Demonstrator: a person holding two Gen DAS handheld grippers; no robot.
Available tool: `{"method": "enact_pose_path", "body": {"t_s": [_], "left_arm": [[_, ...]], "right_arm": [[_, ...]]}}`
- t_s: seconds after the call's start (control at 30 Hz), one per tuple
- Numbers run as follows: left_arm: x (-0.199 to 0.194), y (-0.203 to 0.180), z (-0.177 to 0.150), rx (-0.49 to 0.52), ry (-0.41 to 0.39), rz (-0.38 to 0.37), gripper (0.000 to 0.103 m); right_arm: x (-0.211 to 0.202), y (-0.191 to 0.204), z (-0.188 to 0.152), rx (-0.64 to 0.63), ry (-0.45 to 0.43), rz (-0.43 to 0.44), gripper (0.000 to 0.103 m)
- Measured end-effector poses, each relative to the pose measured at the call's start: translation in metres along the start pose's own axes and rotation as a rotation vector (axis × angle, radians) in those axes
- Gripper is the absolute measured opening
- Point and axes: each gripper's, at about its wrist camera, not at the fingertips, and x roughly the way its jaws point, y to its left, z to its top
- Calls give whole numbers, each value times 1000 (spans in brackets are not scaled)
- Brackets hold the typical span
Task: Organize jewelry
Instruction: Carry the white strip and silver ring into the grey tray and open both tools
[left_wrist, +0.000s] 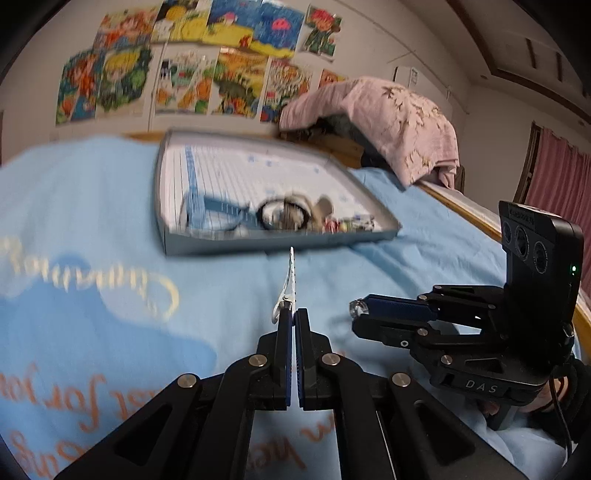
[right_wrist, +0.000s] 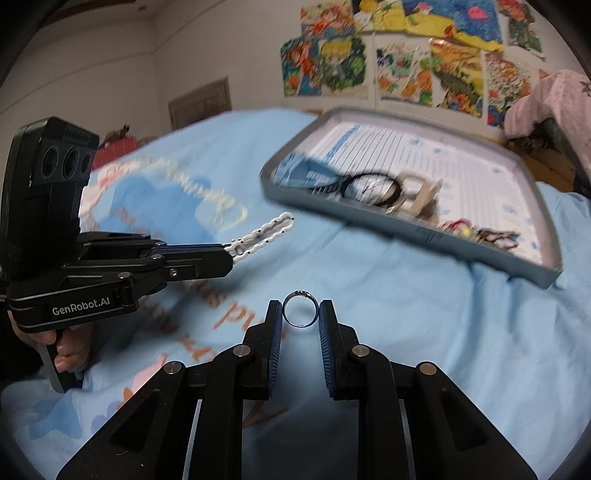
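My left gripper (left_wrist: 294, 314) is shut on a white hair clip (left_wrist: 289, 278) with small dark dots, held above the blue blanket; it also shows in the right wrist view (right_wrist: 264, 232), sticking out of the left gripper (right_wrist: 229, 254). My right gripper (right_wrist: 300, 310) is shut on a thin silver ring (right_wrist: 300, 309), held upright between the fingertips; the ring shows in the left wrist view (left_wrist: 357, 307) at the tip of the right gripper (left_wrist: 360, 314). A grey tray (left_wrist: 258, 246) ahead holds a black hair tie (left_wrist: 282, 216), a blue ribbon (left_wrist: 221, 208) and other small jewelry.
The tray (right_wrist: 406, 225) lies on a light blue blanket (left_wrist: 92, 221) with orange lettering. A pink cloth (left_wrist: 399, 122) covers something at the back right. A wooden edge (left_wrist: 465, 206) runs along the right. Colourful drawings (left_wrist: 207, 62) hang on the wall.
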Motion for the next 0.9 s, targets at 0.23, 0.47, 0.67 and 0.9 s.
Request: {"method": "enact_pose_path", "body": {"t_s": [0.23, 0.47, 0.67, 0.9], "left_arm": [[17, 6, 46, -34, -102, 45, 2], [61, 13, 70, -74, -99, 90, 2], [81, 18, 63, -107, -46, 94, 2], [87, 18, 58, -111, -11, 103, 2]], "right_arm": [[-2, -31, 28, 59, -104, -93, 18], [22, -70, 59, 123, -143, -208, 18], [47, -96, 58, 216, -98, -228, 18], [57, -100, 52, 234, -67, -234, 18]]}}
